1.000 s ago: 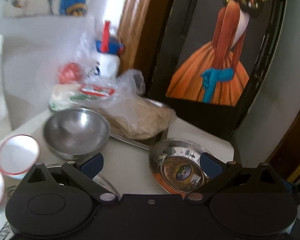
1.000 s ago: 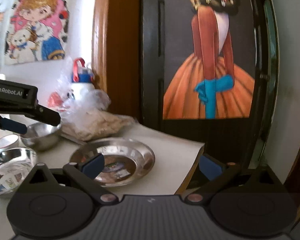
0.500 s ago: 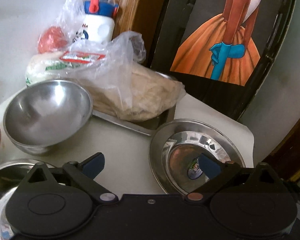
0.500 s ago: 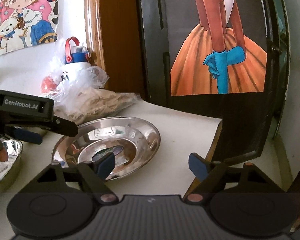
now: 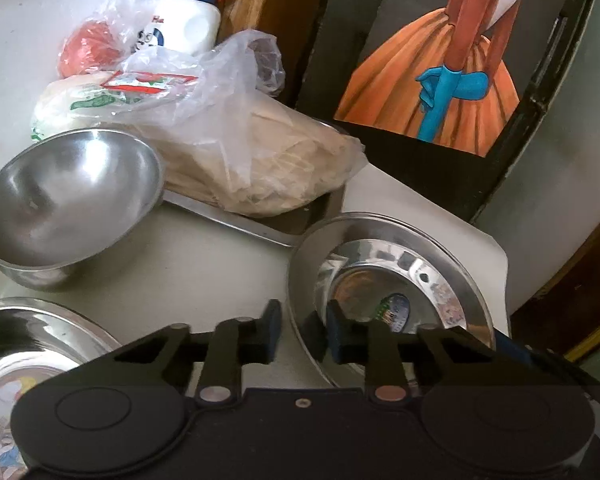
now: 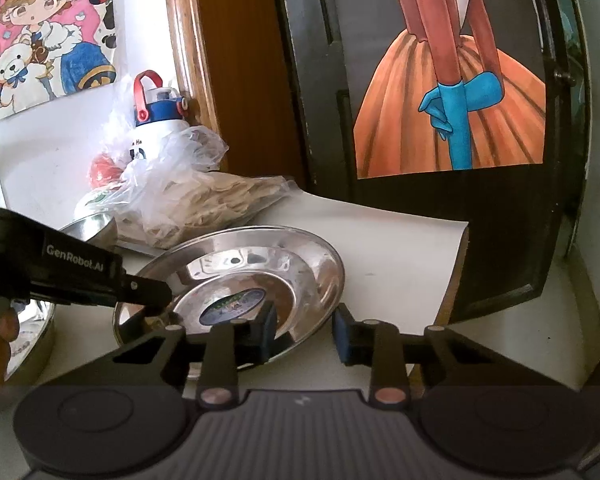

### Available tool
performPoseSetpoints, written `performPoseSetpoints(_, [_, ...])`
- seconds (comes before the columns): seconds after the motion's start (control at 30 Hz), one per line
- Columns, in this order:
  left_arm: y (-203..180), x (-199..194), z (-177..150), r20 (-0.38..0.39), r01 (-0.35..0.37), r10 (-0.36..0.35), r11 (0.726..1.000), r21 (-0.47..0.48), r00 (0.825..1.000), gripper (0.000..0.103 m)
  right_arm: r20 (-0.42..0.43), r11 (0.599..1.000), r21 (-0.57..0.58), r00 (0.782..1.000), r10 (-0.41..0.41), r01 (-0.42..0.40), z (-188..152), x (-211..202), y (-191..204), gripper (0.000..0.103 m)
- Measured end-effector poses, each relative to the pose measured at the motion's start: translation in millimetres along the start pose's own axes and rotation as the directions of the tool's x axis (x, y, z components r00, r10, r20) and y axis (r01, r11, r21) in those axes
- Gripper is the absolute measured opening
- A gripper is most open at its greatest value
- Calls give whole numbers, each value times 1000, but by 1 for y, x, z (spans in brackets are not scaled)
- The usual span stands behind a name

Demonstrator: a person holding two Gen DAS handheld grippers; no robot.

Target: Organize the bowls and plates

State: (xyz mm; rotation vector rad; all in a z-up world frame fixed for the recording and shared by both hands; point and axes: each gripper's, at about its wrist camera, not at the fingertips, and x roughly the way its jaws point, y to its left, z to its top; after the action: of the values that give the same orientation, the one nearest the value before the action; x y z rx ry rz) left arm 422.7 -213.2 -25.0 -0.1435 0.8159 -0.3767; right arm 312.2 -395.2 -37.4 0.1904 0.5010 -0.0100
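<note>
Round shiny steel plate (image 5: 388,280) near right on white table (image 5: 204,276), rim tilted up; left gripper (image 5: 300,336) just closing astride left rim, right gripper (image 6: 306,334) astride right rim; contact unclear; light, stiff, slippery: rim hold best.

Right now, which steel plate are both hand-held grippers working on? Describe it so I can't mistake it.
Start at the dark door with the orange-dress painting; the white table has a corner just below it. The plate lies nearest that corner, beside the bagged flatbreads. Unlike the deep bowl, it is shallow, has a blue sticker at its centre, and has a hand-held gripper at each edge.
</note>
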Motion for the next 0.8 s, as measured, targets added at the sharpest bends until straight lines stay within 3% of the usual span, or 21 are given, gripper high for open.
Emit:
performPoseSetpoints(0.4, [-12,-13,-9,27,4,-5,999,39,1000,20,27,999,35,1000,-9,8,-3,-23,-5,29])
performPoseSetpoints(0.8, [-25,-65,-21,93,49,-54,998,50,994,20,92,1000,-7,995,-28,29,8,-80,12,29])
